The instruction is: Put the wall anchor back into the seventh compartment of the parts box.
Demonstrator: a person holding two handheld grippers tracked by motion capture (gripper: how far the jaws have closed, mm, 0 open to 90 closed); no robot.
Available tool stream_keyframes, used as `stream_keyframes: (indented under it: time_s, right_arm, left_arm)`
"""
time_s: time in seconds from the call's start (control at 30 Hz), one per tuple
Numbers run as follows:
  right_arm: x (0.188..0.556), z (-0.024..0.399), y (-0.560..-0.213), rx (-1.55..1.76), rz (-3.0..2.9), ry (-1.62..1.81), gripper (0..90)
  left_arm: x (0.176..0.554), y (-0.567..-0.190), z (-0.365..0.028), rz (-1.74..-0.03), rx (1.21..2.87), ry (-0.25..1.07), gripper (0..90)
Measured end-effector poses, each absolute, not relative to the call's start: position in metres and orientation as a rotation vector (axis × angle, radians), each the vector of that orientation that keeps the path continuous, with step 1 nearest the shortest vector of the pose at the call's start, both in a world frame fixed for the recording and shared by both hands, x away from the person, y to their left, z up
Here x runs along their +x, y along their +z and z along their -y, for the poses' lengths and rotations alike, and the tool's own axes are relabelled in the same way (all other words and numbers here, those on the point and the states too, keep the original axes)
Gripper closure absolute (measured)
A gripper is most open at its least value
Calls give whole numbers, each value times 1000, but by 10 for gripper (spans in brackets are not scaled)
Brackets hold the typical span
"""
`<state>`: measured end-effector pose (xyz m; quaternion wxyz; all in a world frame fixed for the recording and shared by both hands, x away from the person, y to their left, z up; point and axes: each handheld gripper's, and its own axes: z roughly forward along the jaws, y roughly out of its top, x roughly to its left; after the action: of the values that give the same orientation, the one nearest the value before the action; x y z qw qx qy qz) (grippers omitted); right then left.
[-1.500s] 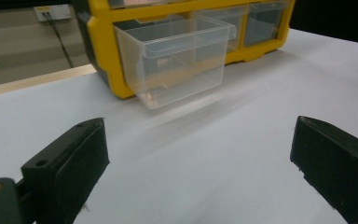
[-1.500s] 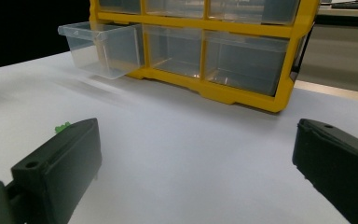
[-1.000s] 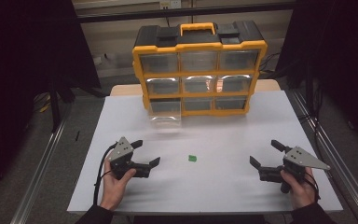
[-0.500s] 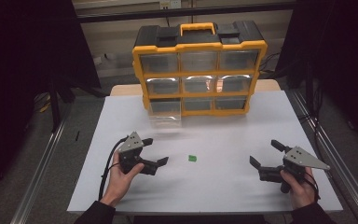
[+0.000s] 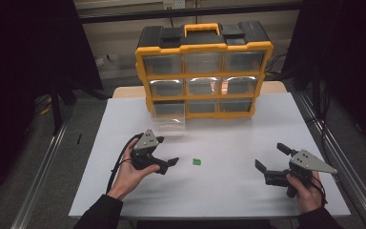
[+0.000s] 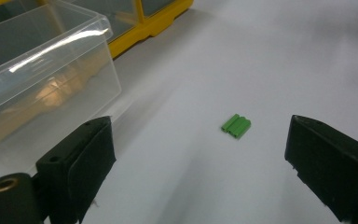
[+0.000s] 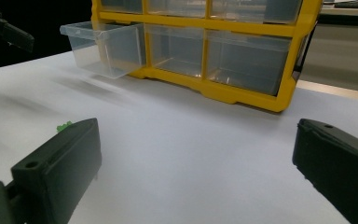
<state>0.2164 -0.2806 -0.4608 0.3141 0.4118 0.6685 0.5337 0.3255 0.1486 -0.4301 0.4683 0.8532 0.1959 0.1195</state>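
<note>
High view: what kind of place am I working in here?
Probably a lab or workshop recording bench: a white table flanked by metal rails, black curtains around it, and a yellow parts organizer with clear drawers.

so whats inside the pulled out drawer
The clear drawer at the cabinet's bottom left looks empty; through its walls I see the table and yellow frame. Glare hides part of its floor.

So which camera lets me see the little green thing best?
The left gripper view: the little green thing lies close between the open jaws, showing its ridges. In the high view it's a tiny green speck on the table. In the right gripper view, one jaw hides most of it.
</note>
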Motion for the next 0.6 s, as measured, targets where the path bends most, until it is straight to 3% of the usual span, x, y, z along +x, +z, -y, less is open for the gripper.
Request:
stream_keyframes:
  time_s: [0.17, 0.6]
  right_arm:
    - [217, 280, -461, 1085, -1761, 1405, 10]
    - [217, 280, -461, 1082, -1766, 1406, 10]
  left_arm:
    - [328, -431, -136, -453, 2125, 265, 34]
    - [333, -433, -113, -349, 2217, 217, 72]
